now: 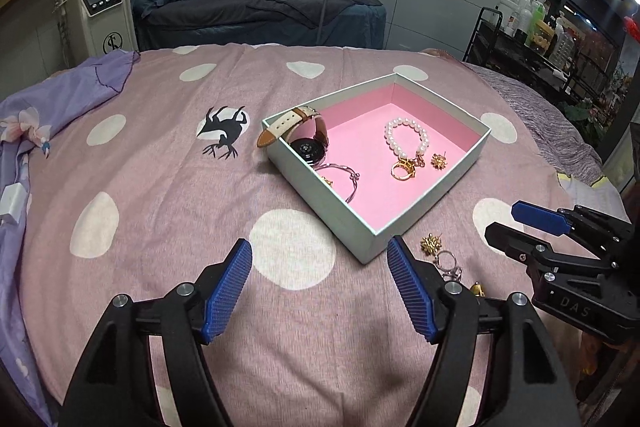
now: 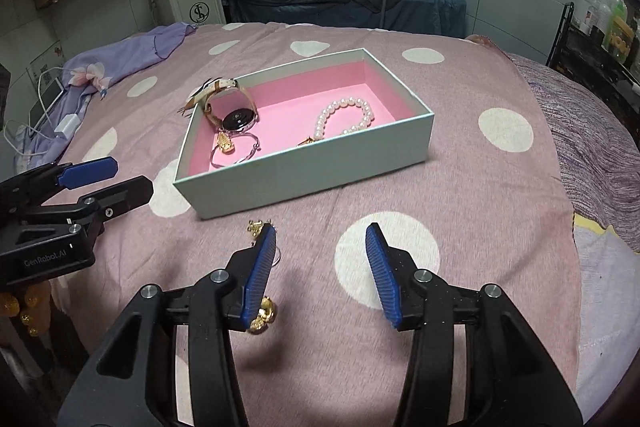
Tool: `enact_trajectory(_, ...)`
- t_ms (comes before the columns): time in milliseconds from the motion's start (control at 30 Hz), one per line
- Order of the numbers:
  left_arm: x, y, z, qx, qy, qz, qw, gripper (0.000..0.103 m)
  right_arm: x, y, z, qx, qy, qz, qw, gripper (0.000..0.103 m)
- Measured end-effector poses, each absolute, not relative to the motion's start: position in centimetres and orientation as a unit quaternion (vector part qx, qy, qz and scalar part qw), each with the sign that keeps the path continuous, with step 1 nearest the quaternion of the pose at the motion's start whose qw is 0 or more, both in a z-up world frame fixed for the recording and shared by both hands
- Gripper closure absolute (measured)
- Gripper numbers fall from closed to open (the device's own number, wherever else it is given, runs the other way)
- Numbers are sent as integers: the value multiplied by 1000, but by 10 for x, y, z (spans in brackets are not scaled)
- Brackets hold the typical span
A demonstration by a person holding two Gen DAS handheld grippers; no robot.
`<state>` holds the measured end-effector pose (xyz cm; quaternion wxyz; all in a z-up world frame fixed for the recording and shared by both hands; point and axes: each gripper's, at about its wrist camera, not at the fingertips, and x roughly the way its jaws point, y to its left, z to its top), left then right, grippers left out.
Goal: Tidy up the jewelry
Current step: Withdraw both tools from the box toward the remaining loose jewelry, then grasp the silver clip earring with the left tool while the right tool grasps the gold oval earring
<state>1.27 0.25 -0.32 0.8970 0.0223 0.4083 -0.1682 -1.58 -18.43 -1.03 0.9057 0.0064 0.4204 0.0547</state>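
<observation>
A pale green box (image 1: 320,195) (image 2: 304,183) with a pink lining sits on the spotted pink bedspread. It holds a watch (image 1: 308,147) (image 2: 236,117), a pearl bracelet (image 1: 406,137) (image 2: 344,117), a silver bangle (image 1: 348,179) (image 2: 236,155), a gold ring (image 1: 404,169) and a gold flower earring (image 1: 439,161). Outside, by the box's near corner, lie a gold flower earring (image 1: 431,245) (image 2: 256,227), a silver ring (image 1: 448,265) and a gold piece (image 2: 264,315). My left gripper (image 1: 320,287) (image 2: 100,175) is open and empty. My right gripper (image 2: 322,275) (image 1: 516,223) is open, above the loose pieces.
A purple quilt (image 1: 60,99) lies bunched at the left with a white charger (image 2: 68,125) and cable. A grey knit blanket (image 2: 592,131) covers the right edge. Beyond the bed are a salon machine (image 1: 96,3), a dark couch (image 1: 260,11) and a cart of bottles (image 1: 532,23).
</observation>
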Motion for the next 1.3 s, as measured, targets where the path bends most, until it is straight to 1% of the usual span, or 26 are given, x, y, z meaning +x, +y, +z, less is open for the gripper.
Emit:
enact_trajectory(300, -10, -1, -21, 39, 415, -185, 890, 34, -36, -188, -26, 9, 431, 42, 901, 55)
enact_trajectory(400, -14, -8, -23, 41, 415, -202, 886, 36, -39, -190, -27, 4, 430, 38, 902, 55)
enact_trajectory(500, -18, -18, -24, 40, 417, -228, 879, 42, -40, -192, -28, 3, 430, 34, 902, 55)
enact_trajectory(633, -23, -40, -29, 54, 422, -262, 866, 55, -42, -197, -29, 8, 430, 27, 902, 55)
enact_trajectory(733, -26, -58, -31, 68, 419, -282, 860, 58, -43, -202, -31, 13, 432, 23, 902, 55)
enact_trajectory(833, -31, -76, -33, 89, 414, -303, 854, 69, -45, -207, -31, 15, 430, 14, 902, 55)
enact_trajectory(867, -32, -79, -34, 94, 412, -306, 853, 70, -46, -210, -30, 17, 430, 11, 903, 55)
enact_trajectory(1067, -27, -75, -34, 93, 418, -293, 855, 70, -56, -211, -25, 26, 430, 42, 901, 55)
enact_trajectory(1200, -17, -52, -35, 56, 435, -279, 855, 70, -62, -191, -26, 15, 428, 94, 899, 55)
enact_trajectory(1300, -11, -44, -36, 57, 438, -267, 857, 70, -59, -174, -31, 2, 433, 115, 894, 55)
